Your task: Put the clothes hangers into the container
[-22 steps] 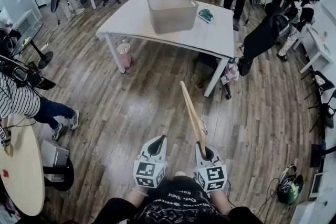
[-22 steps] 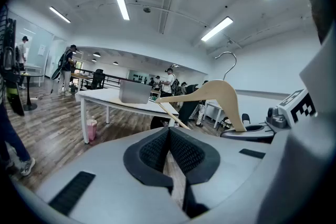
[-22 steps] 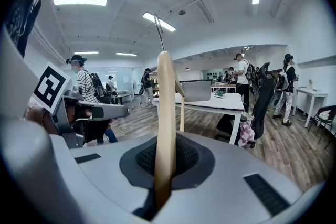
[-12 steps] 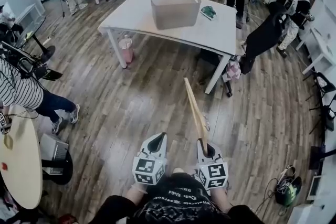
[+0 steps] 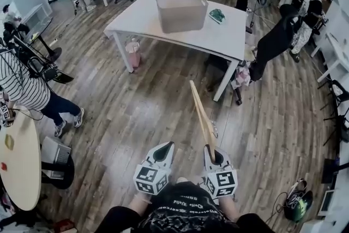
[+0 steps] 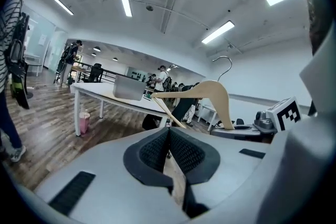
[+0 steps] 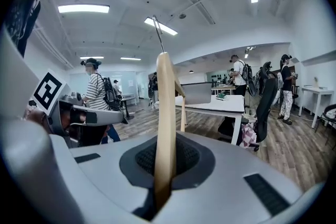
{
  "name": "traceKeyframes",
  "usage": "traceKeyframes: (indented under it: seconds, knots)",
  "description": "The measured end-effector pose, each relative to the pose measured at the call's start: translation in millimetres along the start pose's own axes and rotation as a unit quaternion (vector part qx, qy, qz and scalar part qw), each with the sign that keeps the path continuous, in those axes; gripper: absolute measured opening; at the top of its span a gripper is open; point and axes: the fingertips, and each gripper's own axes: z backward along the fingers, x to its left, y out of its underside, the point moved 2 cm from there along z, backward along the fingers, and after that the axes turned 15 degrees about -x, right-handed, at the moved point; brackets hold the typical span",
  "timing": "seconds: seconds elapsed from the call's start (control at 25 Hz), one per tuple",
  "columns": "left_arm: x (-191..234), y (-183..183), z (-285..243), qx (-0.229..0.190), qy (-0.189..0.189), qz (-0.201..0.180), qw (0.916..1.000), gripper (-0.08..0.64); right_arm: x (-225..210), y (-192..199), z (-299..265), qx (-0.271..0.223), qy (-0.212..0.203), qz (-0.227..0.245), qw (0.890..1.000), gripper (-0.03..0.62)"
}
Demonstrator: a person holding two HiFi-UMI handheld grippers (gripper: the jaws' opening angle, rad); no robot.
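Note:
My right gripper [image 5: 211, 151] [image 7: 164, 153] is shut on one end of a pale wooden clothes hanger [image 5: 200, 114] [image 7: 165, 102]. The hanger sticks out ahead of it, over the wood floor, with its metal hook at the top. My left gripper [image 5: 163, 148] [image 6: 168, 136] hangs close beside it on the left, shut, with nothing between its pads. From the left gripper view the hanger [image 6: 210, 93] shows to the right. The grey container [image 5: 181, 12] [image 6: 128, 88] [image 7: 198, 93] stands on the white table [image 5: 223, 38] some way ahead.
A green object [image 5: 216, 15] lies on the table right of the container. A pink bin [image 5: 132, 55] stands under the table's left end. A chair draped in dark cloth [image 5: 272, 38] is at the table's right. A person in stripes [image 5: 22, 90] and a round table [image 5: 19, 155] are at left.
The table and container have come slightly nearer in the head view, and the bystanders at left have shifted. Both grippers and the hanger keep the same pose.

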Motion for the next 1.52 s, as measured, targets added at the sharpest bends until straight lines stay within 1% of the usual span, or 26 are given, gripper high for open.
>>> traceKeyframes:
  seconds: [0.2,0.24,0.36,0.44,0.52,0.68,0.8,0.96,1.16,1.36,1.52]
  knots:
    - [-19.4,4.4,-5.3,-0.012,0.000,0.018,0.9998,0.020,-21.3,0.9,6.7,0.003,0.003,-0.013,1.000,0.008]
    - [-20.6,4.1,-7.1,-0.013,-0.001,0.017,0.9998,0.020,-24.6,0.6,6.5,0.003,0.003,-0.014,1.000,0.009]
    - [-15.9,4.2,-16.2,-0.012,-0.014,-0.007,0.9998,0.020,-33.0,0.3,1.9,0.004,0.004,-0.014,1.000,0.009]
    - [-10.2,5.2,-25.3,-0.014,-0.014,-0.010,0.9997,0.020,-38.2,1.5,-4.5,0.004,0.005,-0.010,1.000,0.009]
    - [-5.1,5.8,-38.3,-0.018,-0.004,0.000,0.9998,0.020,-44.4,2.7,-13.6,0.005,0.006,-0.007,1.000,0.009]
    - [5.8,5.5,-71.1,-0.010,0.032,0.016,0.9993,0.020,-58.2,7.2,-39.1,0.014,0.019,-0.007,1.000,0.009]
    - [31.9,0.6,-99.2,-0.006,0.036,0.011,0.9993,0.019,-64.9,7.7,-70.3,0.018,0.027,-0.006,0.999,0.009]
    - [83.9,-17.1,-141.0,-0.003,0.036,-0.005,0.9993,0.020,-68.8,-1.1,-129.2,0.017,0.039,-0.010,0.999,0.009]
    - [152.5,-39.6,-202.0,-0.001,0.052,-0.002,0.9986,0.020,-73.8,-13.2,-211.1,0.019,0.058,0.019,0.998,0.009]
    - [212.2,-64.8,-257.7,-0.001,0.073,-0.012,0.9973,0.020,-70.6,-23.4,-282.9,0.011,0.078,0.012,0.997,0.009]
    - [254.4,-77.4,-287.4,0.001,0.067,-0.018,0.9976,0.020,-68.7,-22.9,-330.5,0.012,0.081,0.002,0.997,0.009]
